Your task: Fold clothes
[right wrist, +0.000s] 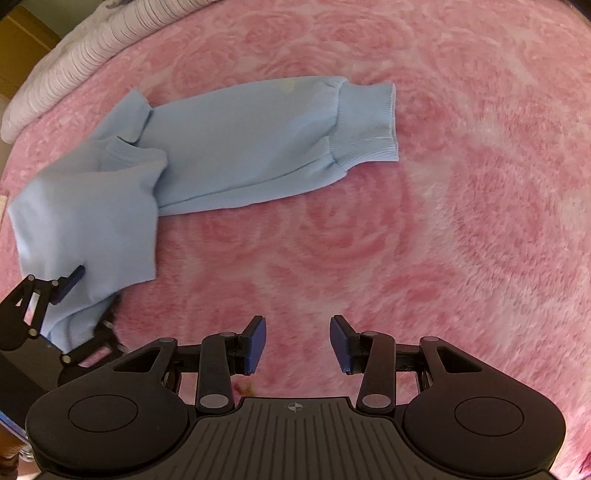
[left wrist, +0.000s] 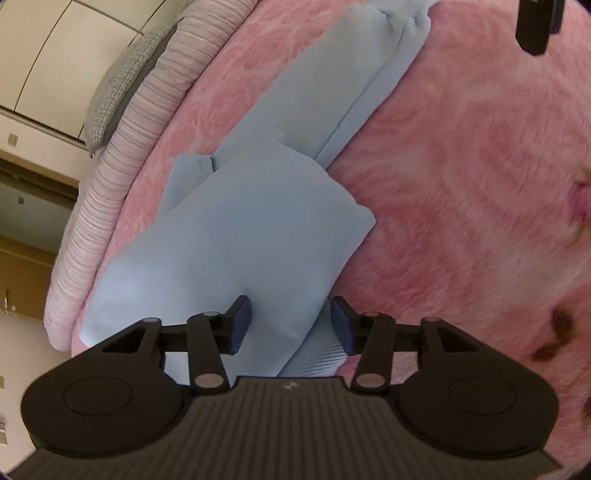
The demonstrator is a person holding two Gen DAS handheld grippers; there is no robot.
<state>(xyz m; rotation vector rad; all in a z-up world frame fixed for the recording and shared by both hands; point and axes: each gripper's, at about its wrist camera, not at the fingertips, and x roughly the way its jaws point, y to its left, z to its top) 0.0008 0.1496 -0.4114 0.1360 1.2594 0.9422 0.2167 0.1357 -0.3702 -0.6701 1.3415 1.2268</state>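
- The light-blue sweatshirt (right wrist: 236, 147) lies on a bed, partly folded into a long strip. Its ribbed hem (right wrist: 369, 125) points to the right in the right wrist view, and a sleeve end (right wrist: 92, 221) is draped over the near left part of the garment.
- The pink plush blanket (right wrist: 406, 240), patterned with roses, covers the bed and carries the sweatshirt. A bare stretch of it lies under the right claw.
- A pale ribbed quilt (left wrist: 110, 177) runs along the far edge of the blanket in the left wrist view, with a grey checked pillow (left wrist: 110, 99) just beyond it.
- The left claw (left wrist: 291, 325) sits at the near end of the sweatshirt. A fold of blue cloth and a ribbed cuff (left wrist: 321, 354) lie between its blue pads (left wrist: 242, 321). In its own view the pads stand clearly apart and neither is seen pressing the cloth. The right wrist view shows the same claw (right wrist: 83, 304) at the lower left with cloth bunched between its fingers.
- The right claw (right wrist: 298, 343) hovers over bare blanket, well apart from the sweatshirt, with its jaws apart and nothing between them. Its blue pads (right wrist: 256, 343) point steeply down at the plush.
- A dark finger of the right claw (left wrist: 535, 26) shows at the top right of the left wrist view.
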